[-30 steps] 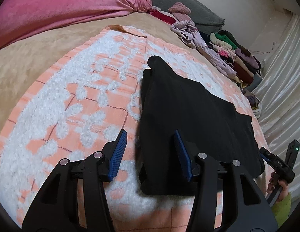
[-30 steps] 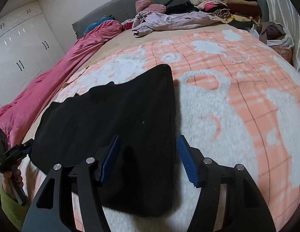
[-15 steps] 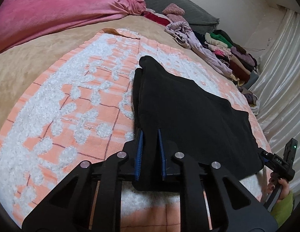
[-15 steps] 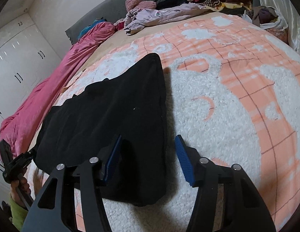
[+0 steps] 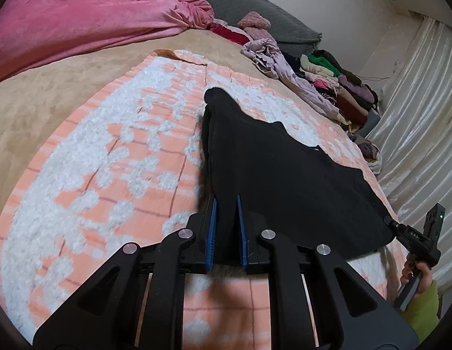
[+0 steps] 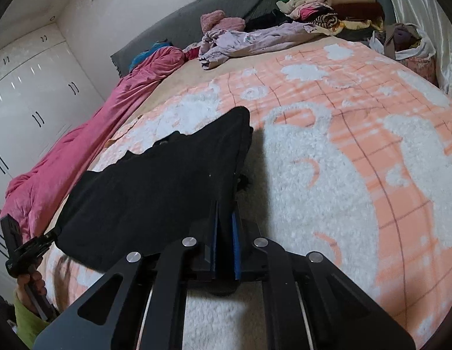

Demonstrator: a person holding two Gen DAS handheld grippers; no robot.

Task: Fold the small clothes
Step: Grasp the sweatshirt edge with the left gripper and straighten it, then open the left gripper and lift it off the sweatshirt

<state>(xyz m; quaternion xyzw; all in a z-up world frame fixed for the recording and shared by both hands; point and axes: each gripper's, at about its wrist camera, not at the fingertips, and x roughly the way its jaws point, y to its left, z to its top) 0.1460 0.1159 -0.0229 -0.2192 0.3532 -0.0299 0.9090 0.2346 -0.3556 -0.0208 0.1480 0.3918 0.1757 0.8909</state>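
A bed fills both views, its tan fleece cover (image 5: 65,87) overlaid with a fluffy blanket (image 5: 109,151) checked in peach with raised white woolly patches and thin dark grid lines. In the left wrist view a rumpled pink velvety quilt (image 5: 80,26) runs across the upper left, a grey pillow (image 5: 255,8) lies along the top against a pale wall, and glossy cream curtains (image 5: 415,116) hang down the right edge. In the right wrist view white wardrobe doors (image 6: 30,96) with dark handles stand at the left. A crumpled lilac garment (image 6: 249,40) sprawls near the top centre beside a stack of folded clothes (image 6: 328,8) in green, cream, purple and maroon; at the upper right an open white bag (image 6: 412,43) holds more cloth, too small to tell apart. The black garment (image 5: 278,169), matte and soft, lies spread flat on the blanket in the middle of each frame, tapering to a rounded point at its far end. The left gripper (image 5: 226,204), at the lower centre of its own view, has its blue ribbed pads drawn close on the near left corner of the black cloth. The right gripper (image 6: 224,210) has just been closing, and its pads now pinch the near right corner of the same cloth. Each gripper also shows small at the edge of the other's view, held by a hand (image 5: 418,274) in a lime-green sleeve (image 5: 424,312).
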